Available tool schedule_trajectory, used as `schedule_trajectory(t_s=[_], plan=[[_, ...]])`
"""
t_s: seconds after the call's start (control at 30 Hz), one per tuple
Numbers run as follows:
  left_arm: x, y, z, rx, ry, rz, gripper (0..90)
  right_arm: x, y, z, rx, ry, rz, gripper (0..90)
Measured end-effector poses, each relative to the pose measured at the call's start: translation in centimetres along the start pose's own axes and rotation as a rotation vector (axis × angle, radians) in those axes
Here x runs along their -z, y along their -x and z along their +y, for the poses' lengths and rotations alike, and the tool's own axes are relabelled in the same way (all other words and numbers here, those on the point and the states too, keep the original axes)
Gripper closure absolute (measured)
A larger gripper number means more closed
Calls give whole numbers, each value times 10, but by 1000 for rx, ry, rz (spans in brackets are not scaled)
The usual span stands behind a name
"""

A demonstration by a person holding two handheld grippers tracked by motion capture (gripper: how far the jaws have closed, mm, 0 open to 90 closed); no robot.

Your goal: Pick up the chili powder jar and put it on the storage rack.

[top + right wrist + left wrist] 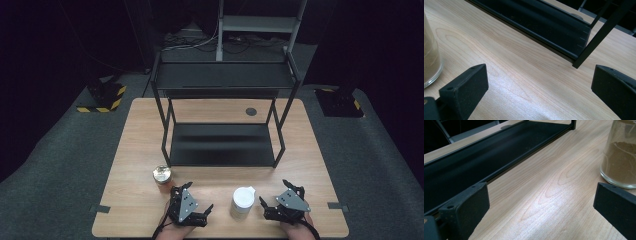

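Wood table, two-tier black rack standing at its middle. All places are given from the rack.

- Jar with shiny lid: just in front of the rack's front left leg, upright, brown powder inside. In the left gripper view it is seen at the right edge, beyond the right jaw tip, not between the jaws.
- Jar with white lid: farther in front of the rack, nearer the person's edge of the table, upright. In the right gripper view its glass wall is seen at the left edge, outside the jaws.
- Left claw: in front of the rack, between the two jars, jaws spread apart, nothing held; bare wood is seen between them.
- Right claw: in front of the rack's right half, just right of the white-lidded jar, jaws spread apart, nothing held.

Step judged in hand: a jar is to be approached for a grasp; none is touched yet. Neither jar is lined up with a claw.

Done well, each claw would be turned until its jar sits centred between the jaws, kept low and level, and closed on the glass body below the lid. The rack's front rail and leg lie close behind the shiny-lidded jar, so a knock there should be guarded against. Glass is likely smooth; a firm, square grip is advised.
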State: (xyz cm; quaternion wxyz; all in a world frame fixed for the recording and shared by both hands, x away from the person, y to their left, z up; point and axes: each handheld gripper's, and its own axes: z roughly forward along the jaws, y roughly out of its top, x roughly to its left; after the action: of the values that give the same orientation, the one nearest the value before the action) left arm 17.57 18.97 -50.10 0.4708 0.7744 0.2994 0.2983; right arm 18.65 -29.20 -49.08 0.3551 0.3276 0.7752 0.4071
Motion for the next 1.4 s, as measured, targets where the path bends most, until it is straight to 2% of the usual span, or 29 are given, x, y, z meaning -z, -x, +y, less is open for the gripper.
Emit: schedule_trajectory(t_s=[0.07, 0.2, 0.37, 0.5, 0.53, 0.67, 1.1, 1.4], plan=[[1, -5, -2, 22, 8, -18, 6, 0, 1, -1, -7, 3, 3, 0], [2, -10, -3, 53, 11, -23, 6, 0, 5, -1, -19, 7, 19, 0], [6, -10, -3, 42, 38, -21, 5, 0, 7, -1, -24, 3, 22, 0], [13, -10, 0, 43, 78, -27, 4, 0, 6, -1, -24, 5, 19, 0], [18, -11, 2, 45, 103, -30, 4, 0, 6, -1, -23, 4, 18, 0], [26, -12, 6, 42, 134, -27, 4, 0, 5, 0, -15, -1, 18, 0], [44, -19, 10, 67, 192, 5, 4, -1, 5, 1, -17, -6, 19, 0], [57, -28, 8, 88, 228, 57, 4, -1, 6, 1, -17, -9, 22, 0]])
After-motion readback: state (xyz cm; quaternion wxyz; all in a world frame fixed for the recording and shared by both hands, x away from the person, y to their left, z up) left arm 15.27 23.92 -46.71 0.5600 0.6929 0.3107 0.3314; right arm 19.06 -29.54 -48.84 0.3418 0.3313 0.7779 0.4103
